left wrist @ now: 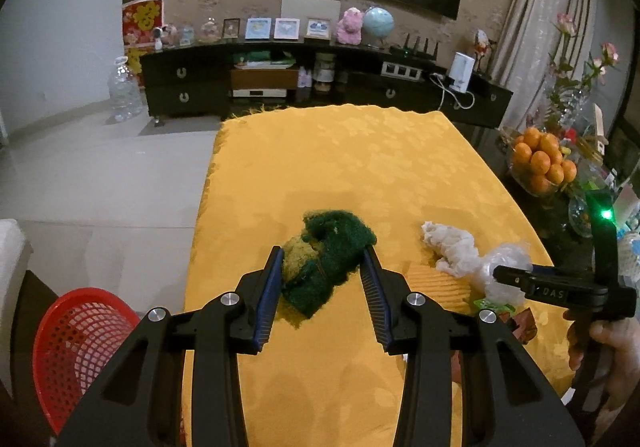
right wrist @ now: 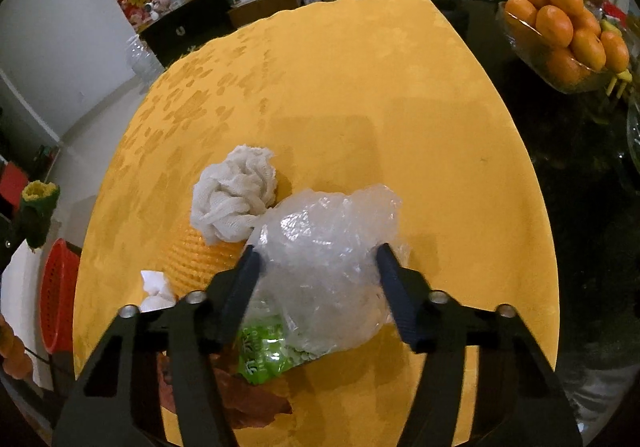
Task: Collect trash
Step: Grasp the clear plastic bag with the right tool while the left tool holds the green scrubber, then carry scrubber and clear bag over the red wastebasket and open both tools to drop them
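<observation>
Left tongs [left wrist: 323, 275] clamp a green-and-yellow scouring pad [left wrist: 325, 263] above the yellow-clothed counter [left wrist: 360, 151]; right tongs [right wrist: 316, 267] grip the crumpled clear plastic bag [right wrist: 332, 247] beside a white cloth wad [right wrist: 234, 195].

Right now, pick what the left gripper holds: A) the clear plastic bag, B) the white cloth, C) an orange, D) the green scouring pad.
D: in the left wrist view the green scouring pad sits pinched between the left gripper's two fingers, lifted off the yellow tablecloth, while the white cloth and the plastic bag lie further right.
</observation>
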Tool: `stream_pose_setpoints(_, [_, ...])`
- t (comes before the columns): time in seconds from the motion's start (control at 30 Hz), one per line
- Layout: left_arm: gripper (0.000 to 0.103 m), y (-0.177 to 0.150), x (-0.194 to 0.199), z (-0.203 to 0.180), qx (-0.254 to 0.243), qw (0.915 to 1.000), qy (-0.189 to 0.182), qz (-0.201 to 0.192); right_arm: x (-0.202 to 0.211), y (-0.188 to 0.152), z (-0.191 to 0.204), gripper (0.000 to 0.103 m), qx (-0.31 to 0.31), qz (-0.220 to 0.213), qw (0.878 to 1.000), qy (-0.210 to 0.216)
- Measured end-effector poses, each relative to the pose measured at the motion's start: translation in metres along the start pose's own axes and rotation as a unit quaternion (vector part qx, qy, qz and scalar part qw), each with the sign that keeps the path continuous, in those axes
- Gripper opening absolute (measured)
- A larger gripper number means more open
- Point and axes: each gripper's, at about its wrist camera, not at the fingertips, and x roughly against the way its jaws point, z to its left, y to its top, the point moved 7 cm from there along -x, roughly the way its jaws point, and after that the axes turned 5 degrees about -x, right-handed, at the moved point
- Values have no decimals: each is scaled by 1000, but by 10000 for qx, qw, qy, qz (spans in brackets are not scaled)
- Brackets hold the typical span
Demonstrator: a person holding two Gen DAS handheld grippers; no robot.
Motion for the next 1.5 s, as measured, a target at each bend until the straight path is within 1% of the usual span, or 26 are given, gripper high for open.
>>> stream_pose_setpoints(0.03, [38, 0, 1, 1, -4, 10000, 20, -9, 0, 0, 0, 47, 6, 3, 10000, 5])
stream_pose_setpoints(0.13, [38, 0, 4, 3, -22, 10000, 66, -36, 3, 1, -1, 41, -20, 15, 10000, 67])
stream_pose_setpoints(0.23, [38, 1, 8, 6, -31, 9999, 118, -76, 12, 3, -1, 40, -100, -78, 9998, 133])
stream_pose_setpoints(0.47, [38, 7, 19, 16, 86, 9995, 215, -193, 53, 20, 0, 40, -109, -824, 9965, 62])
stream_pose_setpoints(0.6, [38, 11, 28, 24, 96, 9988, 366, -296, 70, 25, 13, 40, 25, -1102, 9938, 151])
stream_pose_setpoints(0.73, [38, 13, 37, 31, 168, 9982, 436, -373, 82, 29, 30, 40, 241, -1308, 9908, 242])
stream_pose_setpoints(0.8, [38, 14, 42, 36, 193, 9978, 482, -402, 84, 31, 40, 40, 315, -1352, 9899, 300])
stream_pose_setpoints(1.03, [38, 10, 60, 57, 231, 9952, 816, -480, 91, 30, 78, 40, 681, -1438, 9859, 525])
stream_pose_setpoints(1.17, [38, 5, 70, 73, 358, 9933, 991, -482, 94, 29, 101, 41, 882, -1460, 9831, 661])
stream_pose_setpoints(1.5, [38, -21, 100, 119, 697, 9856, 1501, -359, 91, 16, 162, 41, 1386, -1362, 9757, 1015])
